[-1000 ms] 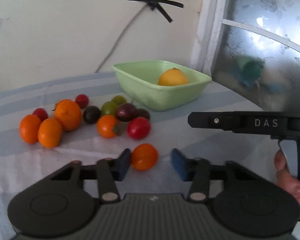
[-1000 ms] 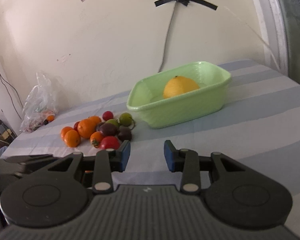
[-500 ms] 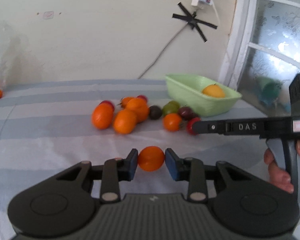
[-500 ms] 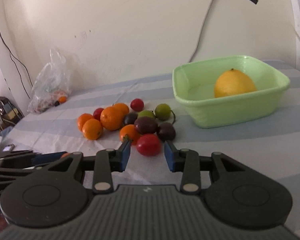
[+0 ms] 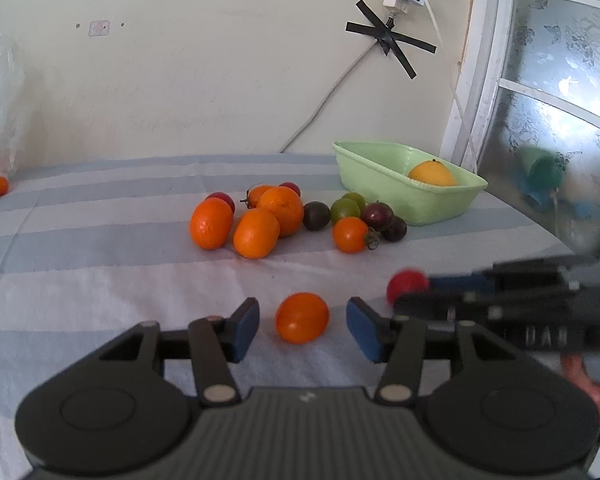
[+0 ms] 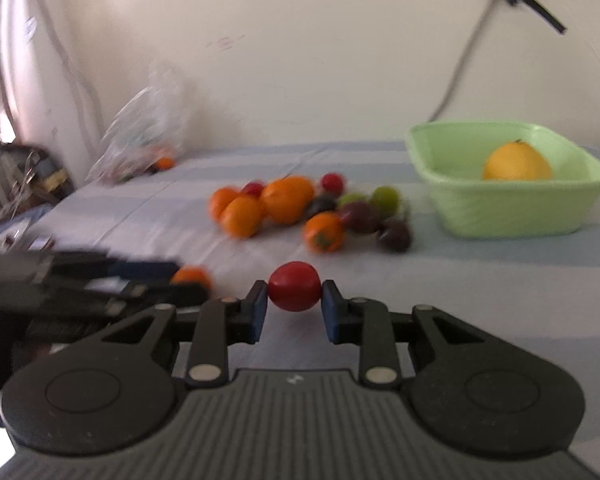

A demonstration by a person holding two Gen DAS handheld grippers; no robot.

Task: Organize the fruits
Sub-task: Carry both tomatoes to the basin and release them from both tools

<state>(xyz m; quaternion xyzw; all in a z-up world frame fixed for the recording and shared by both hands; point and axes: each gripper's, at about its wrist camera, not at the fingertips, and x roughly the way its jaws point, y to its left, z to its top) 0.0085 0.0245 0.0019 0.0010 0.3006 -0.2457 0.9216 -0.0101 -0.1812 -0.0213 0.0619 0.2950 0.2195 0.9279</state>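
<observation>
An orange tomato [image 5: 302, 317] lies on the striped cloth between the fingers of my left gripper [image 5: 302, 330], whose jaws are opening and stand clear of it on both sides. My right gripper [image 6: 294, 307] is closing, its blue pads pressed on a red tomato [image 6: 295, 286] held just above the cloth. The left wrist view shows that red tomato [image 5: 406, 284] at the tip of the right gripper, blurred. A heap of oranges, tomatoes and dark and green fruit [image 5: 284, 216] lies farther back. The green basin [image 6: 508, 206] holds a yellow citrus fruit [image 6: 516, 161].
A clear plastic bag [image 6: 148, 136] with small fruit sits by the wall at the far left. A cable [image 5: 324, 96] hangs down the wall behind the basin. A window frame [image 5: 472, 80] borders the right side. Clutter [image 6: 16, 184] lies beyond the cloth's left edge.
My left gripper shut on the orange tomato, drew it back from the heap, then let go. My right gripper moved over the red tomato and closed on it.
</observation>
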